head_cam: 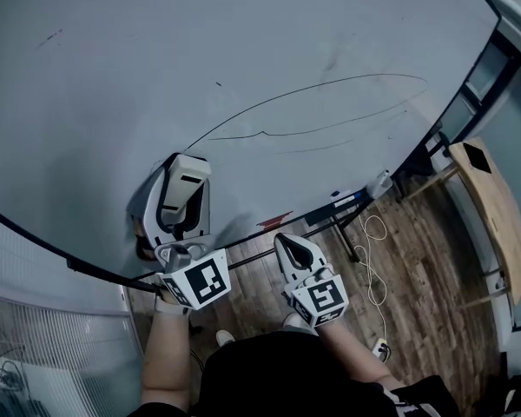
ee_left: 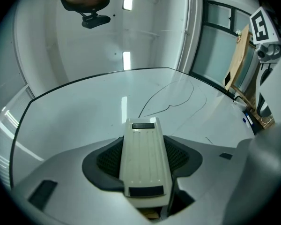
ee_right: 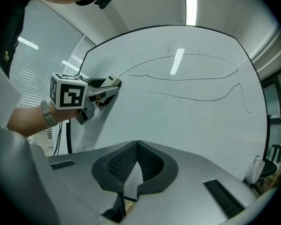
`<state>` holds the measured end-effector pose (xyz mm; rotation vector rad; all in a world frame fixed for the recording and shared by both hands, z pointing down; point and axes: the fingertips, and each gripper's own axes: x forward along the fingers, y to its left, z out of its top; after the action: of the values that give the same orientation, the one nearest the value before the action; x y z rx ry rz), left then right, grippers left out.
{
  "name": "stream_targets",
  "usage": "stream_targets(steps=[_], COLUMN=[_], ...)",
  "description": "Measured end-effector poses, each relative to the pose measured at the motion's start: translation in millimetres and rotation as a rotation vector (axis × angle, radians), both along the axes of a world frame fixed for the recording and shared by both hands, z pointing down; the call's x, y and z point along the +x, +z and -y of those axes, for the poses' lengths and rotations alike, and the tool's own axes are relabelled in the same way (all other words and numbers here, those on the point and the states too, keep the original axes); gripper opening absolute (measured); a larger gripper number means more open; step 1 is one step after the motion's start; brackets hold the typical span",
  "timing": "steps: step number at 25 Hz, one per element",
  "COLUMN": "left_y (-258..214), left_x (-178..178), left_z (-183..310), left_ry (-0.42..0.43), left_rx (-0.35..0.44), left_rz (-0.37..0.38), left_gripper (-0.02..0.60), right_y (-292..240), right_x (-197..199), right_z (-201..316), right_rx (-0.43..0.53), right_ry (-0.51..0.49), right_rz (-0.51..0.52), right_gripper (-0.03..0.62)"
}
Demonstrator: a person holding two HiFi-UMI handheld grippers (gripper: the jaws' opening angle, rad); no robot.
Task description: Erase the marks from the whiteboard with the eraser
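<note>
Left gripper view: eraser point(ee_left: 145, 156) clamped in left tool point(ee_left: 145, 165).

Left tool point(ee_left: 145, 165) grips eraser point(ee_left: 145, 161) against whiteboard point(ee_left: 75, 121).

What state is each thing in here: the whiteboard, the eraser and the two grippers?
Whiteboard: marked, a long thin curved line unerased across it.
Eraser: clamped lengthwise between the jaws, held at the board to the left of the line; contact with the board can't be told.
Left gripper: shut on the eraser.
Right gripper: shut, nothing between its jaws, held back from the board.
</note>
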<state>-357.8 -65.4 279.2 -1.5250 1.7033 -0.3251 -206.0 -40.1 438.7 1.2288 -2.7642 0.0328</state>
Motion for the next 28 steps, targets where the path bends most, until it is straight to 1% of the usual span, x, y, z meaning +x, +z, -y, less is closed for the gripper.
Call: stream_targets(steps=[2,5,8,9,12,15,21,28], left_y=[13.1,28.0,26.9,21.6,-3.9,-28.2,-58.3,-75.7], left_x=[0.3,-0.6,-2.7,-4.0,-10.4,-7.6,20.8,64.2], left_z=[1.0,0.9,-2.1,-3.2,-5.2,-3.0,10.4,32.9], left_ry=[-0.011,-0.018,0.016,0.015,-0.036,-0.041,-0.030,-0.047], left_rx=[-0.017,-0.037,-0.056,-0.060,-0.033,-0.018,-0.006,0.024], left_rz=[-0.007,-0.030,-0.075,-0.076,-0.041,-0.023,0.017,0.053], left_gripper=[0.264,0.264,0.264,0.264,0.262,0.264,0.264,0.264], right_y=[3.8,10.1,13.4,13.7,13.4,12.6,7.9,5.5], right_x=[3.1,4.8,9.6,12.4,22.3,32.2,57.5,111.4], right_z=[0.9,0.9,0.1,0.4,4.1,5.9,13.7,35.5], right_rx=[-0.027,-0.022,-0.029,-0.029,-0.025,-0.023,-0.009,-0.003], right_ry=[-0.003,-0.032,-0.044,-0.046,-0.045,-0.047,-0.048,-0.021], right_rz=[-0.015,0.001,-0.005,-0.006,-0.008,-0.001,0.016,0.035], right_gripper=[0.028,0.028,0.028,0.028,0.028,0.028,0.028,0.028])
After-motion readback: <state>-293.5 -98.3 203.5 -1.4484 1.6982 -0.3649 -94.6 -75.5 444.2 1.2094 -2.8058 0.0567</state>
